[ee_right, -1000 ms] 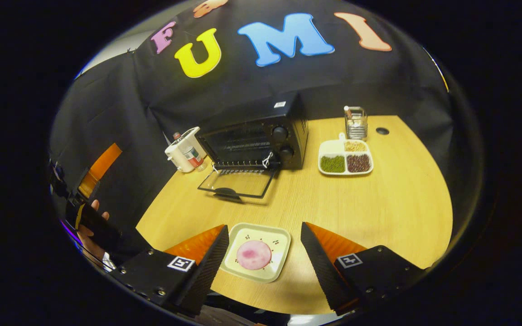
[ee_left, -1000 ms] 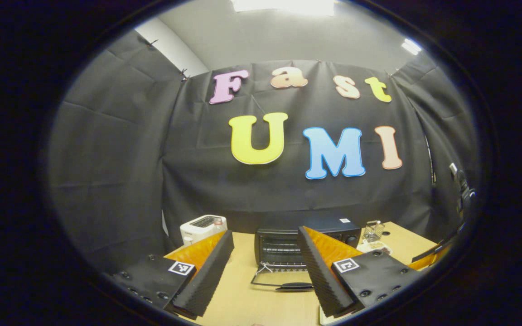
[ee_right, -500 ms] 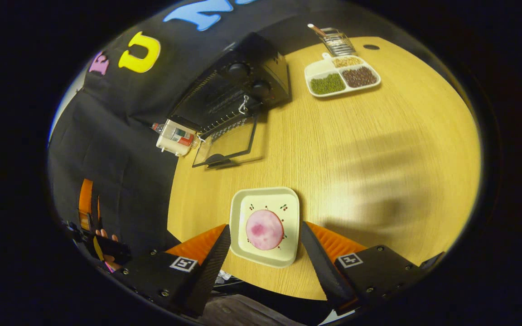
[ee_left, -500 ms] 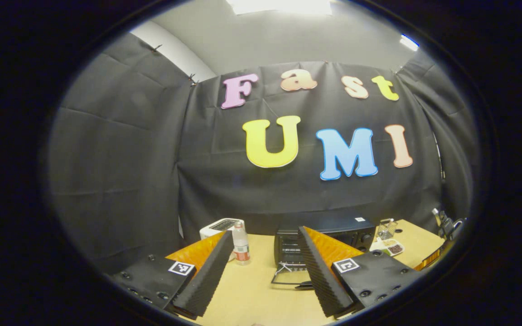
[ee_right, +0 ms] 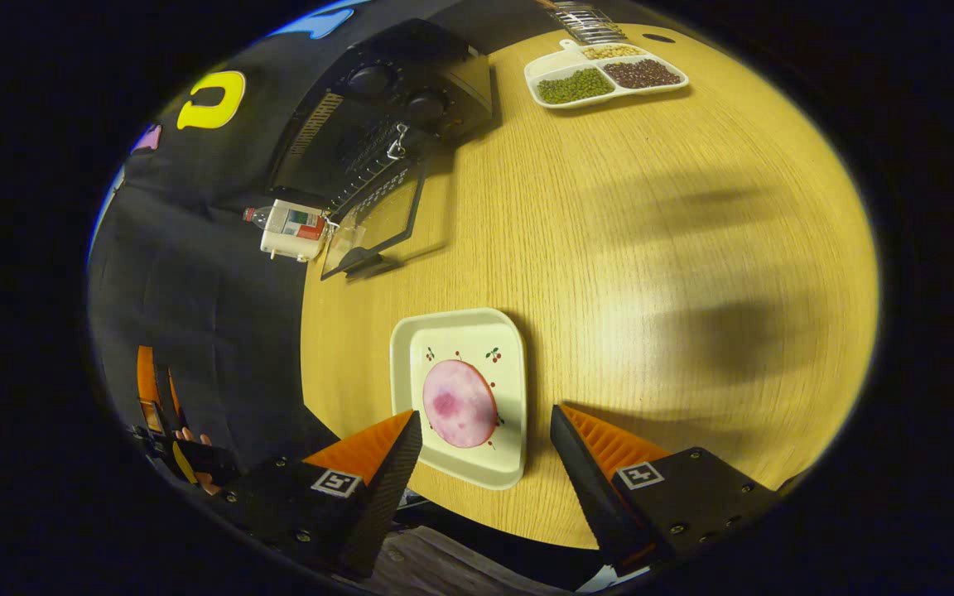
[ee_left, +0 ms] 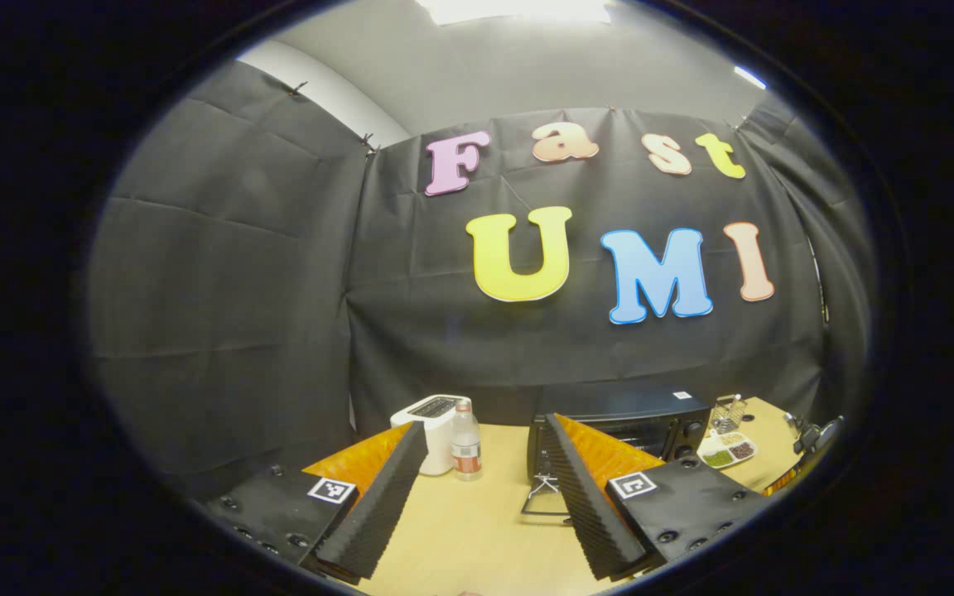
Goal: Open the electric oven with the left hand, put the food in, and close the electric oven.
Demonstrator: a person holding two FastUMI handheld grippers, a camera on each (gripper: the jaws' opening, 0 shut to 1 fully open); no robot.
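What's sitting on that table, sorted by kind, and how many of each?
Appliances: 2, an oven and a toaster
Dishes: 2, a plate with a pink slice and a divided tray
Bottles: 1
Wire holders: 1
Total: 6 things, plus the slice

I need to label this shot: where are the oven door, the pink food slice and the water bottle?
oven door (ee_right: 378, 223): right gripper view, on its glass.
pink food slice (ee_right: 459, 403): right gripper view, its middle.
water bottle (ee_left: 466, 451): left gripper view, its body.

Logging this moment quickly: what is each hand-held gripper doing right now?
Left hand-held gripper: open, holding nothing.
Right hand-held gripper: open, holding nothing.
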